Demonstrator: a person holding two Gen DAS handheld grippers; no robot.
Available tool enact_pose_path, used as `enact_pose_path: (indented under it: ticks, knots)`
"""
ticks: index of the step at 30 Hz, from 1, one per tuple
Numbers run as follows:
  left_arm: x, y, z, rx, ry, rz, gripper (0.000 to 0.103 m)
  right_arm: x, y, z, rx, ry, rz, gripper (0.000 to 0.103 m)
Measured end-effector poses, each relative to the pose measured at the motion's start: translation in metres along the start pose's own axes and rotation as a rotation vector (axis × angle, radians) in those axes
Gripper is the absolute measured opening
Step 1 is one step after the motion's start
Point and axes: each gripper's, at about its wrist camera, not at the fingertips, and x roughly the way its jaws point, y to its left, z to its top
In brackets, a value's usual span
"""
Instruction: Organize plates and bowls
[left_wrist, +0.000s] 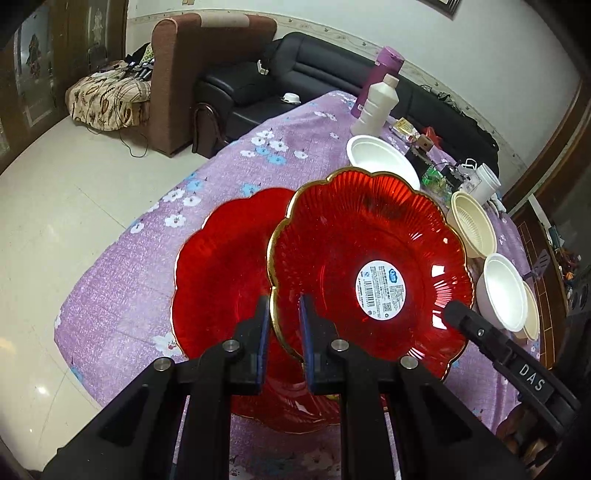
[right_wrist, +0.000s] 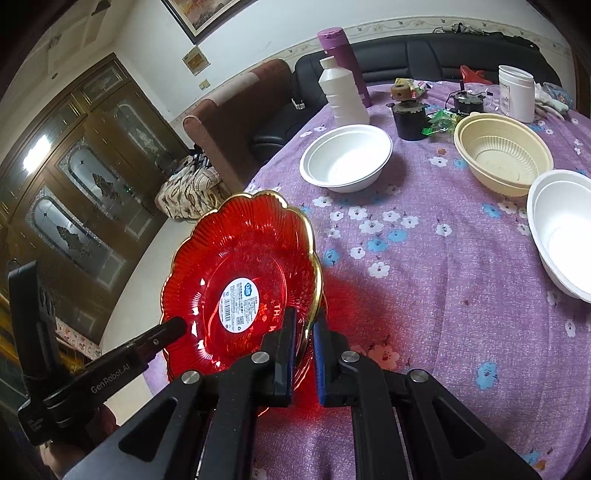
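Both hand-held grippers angle down: the left hand-held gripper (left_wrist: 283, 306) and the right hand-held gripper (right_wrist: 304, 317) each clamp the top red plate's (left_wrist: 369, 266) gold rim, tilted over the surface (right_wrist: 443, 258). Only the left view shows a second red plate (left_wrist: 221, 266) lying under it; white bowl (right_wrist: 345, 158) beyond.

Home living room: black sofa (left_wrist: 295, 74), brown armchair (left_wrist: 207, 74), cloth-covered table (right_wrist: 443, 258).

Red plate (left_wrist: 369, 258) in left tongs (left_wrist: 283, 299), above second red plate (left_wrist: 221, 266)
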Motion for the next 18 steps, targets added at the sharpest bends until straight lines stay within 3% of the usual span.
enact_pose_path:
  ticks: [18]
  knots:
    - [0.009,0.018,-0.005,-0.010,0.014,0.052,0.013,0.033,0.006,-0.006,-0.016,0.080,0.005,0.008]
